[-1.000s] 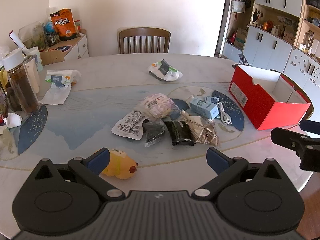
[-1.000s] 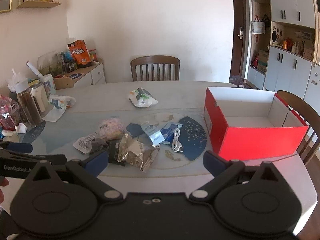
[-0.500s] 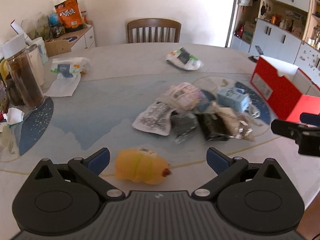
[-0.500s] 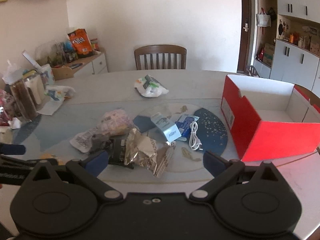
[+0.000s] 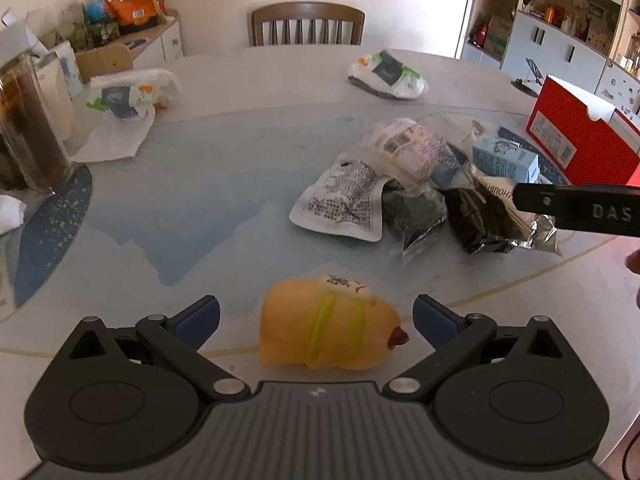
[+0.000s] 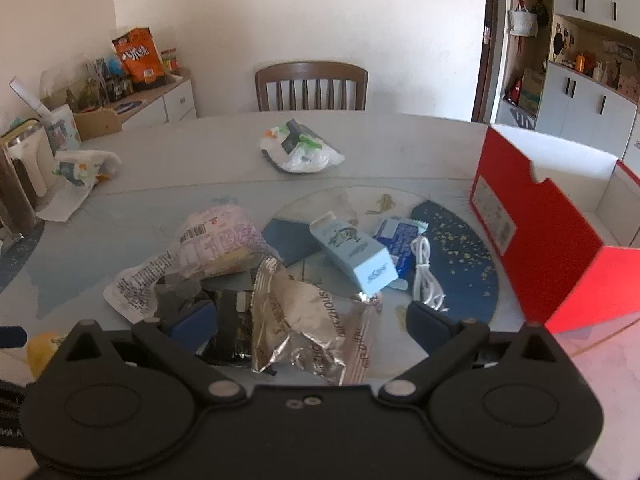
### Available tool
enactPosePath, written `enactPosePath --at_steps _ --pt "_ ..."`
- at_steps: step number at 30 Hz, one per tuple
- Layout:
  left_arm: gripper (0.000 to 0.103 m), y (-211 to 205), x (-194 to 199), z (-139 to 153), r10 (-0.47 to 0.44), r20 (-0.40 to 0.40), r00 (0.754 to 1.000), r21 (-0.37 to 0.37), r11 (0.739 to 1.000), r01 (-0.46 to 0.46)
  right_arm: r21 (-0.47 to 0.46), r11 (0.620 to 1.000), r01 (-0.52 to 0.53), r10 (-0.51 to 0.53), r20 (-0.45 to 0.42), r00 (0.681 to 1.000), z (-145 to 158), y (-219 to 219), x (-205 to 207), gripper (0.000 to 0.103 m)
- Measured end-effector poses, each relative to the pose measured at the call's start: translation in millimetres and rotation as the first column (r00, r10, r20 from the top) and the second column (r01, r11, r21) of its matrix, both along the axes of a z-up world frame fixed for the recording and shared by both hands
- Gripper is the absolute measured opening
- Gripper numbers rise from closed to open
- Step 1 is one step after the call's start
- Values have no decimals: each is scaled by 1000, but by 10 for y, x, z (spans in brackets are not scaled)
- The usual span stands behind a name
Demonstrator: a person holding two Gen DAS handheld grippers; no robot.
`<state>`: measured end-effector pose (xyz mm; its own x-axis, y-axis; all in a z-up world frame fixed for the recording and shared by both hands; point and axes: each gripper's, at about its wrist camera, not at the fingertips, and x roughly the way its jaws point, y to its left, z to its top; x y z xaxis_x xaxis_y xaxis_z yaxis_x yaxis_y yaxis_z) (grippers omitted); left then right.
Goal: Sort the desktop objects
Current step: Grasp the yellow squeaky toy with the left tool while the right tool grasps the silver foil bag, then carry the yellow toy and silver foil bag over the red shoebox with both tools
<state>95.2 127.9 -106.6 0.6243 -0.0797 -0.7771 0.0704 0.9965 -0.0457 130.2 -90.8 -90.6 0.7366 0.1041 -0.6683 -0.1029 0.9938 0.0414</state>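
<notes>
Approached for pickup: left gripper (image 5: 316,316) spread wide around yellow toy (image 5: 326,330) on surface (image 5: 224,168); right gripper (image 6: 308,320) spread over silver wrapper (image 6: 308,328), perhaps touching. Next needed: closing, then red box (image 6: 536,240).

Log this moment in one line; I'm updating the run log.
left gripper: open, around yellow duck toy | right gripper: open, over silver foil packet | red box: empty as far as seen
</notes>
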Motion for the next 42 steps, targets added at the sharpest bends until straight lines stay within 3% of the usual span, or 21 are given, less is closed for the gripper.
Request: enactPosePath --at_steps 9,14,18,19,21,32,42 --pt "99 37 28 -58 -49 -9 999 -36 998 48 22 996 87 -85 -71 994 -183 -34 202 100" --pt "90 37 40 -75 -68 -18 998 -37 997 67 38 993 108 -103 -101 990 -247 -58 247 99" --pt "84 47 33 -67 -78 -3 997 -43 996 77 52 993 110 -103 -114 988 -273 -68 264 84" --pt "82 43 28 -64 -82 -1 997 -46 996 82 53 993 105 -98 -119 988 -277 -63 271 70" --pt "79 32 16 -61 -92 3 996 -48 995 92 57 994 94 -86 -137 987 -280 -51 283 60" --pt "72 73 17 -40 -87 0 996 -80 993 86 17 994 106 -102 -142 984 -201 -50 178 49" --pt "71 -14 35 171 -148 52 988 -124 980 154 7 989 147 -145 -114 983 47 -185 -66 48"
